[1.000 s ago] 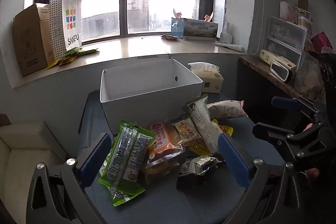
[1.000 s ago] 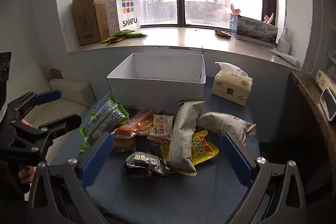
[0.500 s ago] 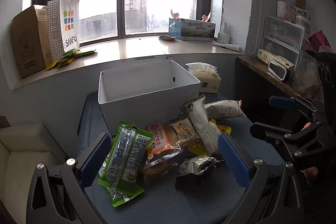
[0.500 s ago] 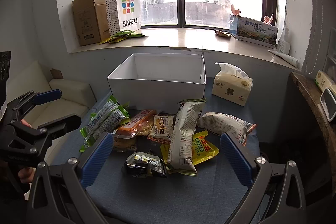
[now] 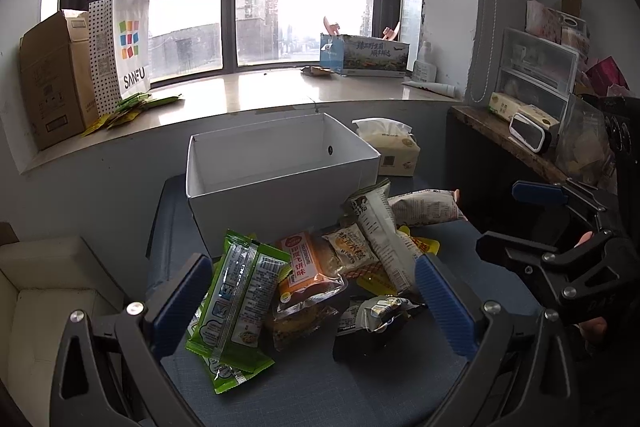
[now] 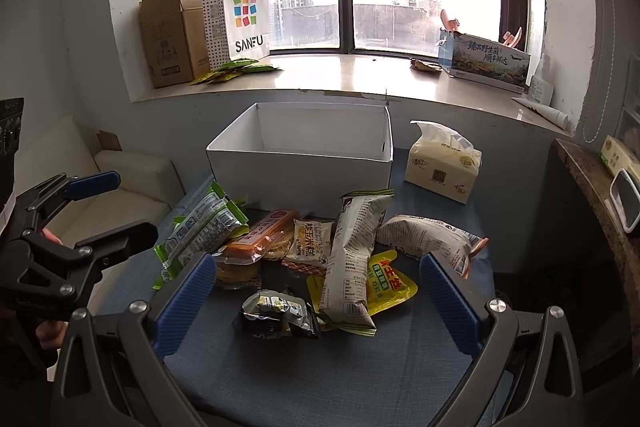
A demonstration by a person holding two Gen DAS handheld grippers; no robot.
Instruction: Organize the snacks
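A pile of snack packets lies on a blue table (image 6: 320, 367) in front of an open, empty white box (image 6: 300, 163). The pile holds a green packet (image 5: 236, 291), an orange cake packet (image 5: 304, 267), a tall white packet (image 6: 352, 259), a yellow packet (image 6: 388, 283), a dark packet (image 6: 276, 311) and a white puffed bag (image 6: 428, 239). My left gripper (image 5: 312, 307) is open above the near side of the pile, holding nothing. My right gripper (image 6: 316, 295) is open over the dark packet and holds nothing. Each gripper also shows in the other's view: the right (image 5: 516, 219) and the left (image 6: 116, 203).
A tissue pack (image 6: 440, 167) stands right of the box. The windowsill behind holds a cardboard box (image 6: 168, 35), a SANFU bag (image 6: 240, 15) and a printed carton (image 6: 484, 63). A cream sofa (image 6: 120, 187) is at the left, a wooden shelf (image 5: 500, 135) at the right.
The left wrist view has shifted slightly, so the box and pile sit a little lower and to the left. Nothing has been gripped or moved.
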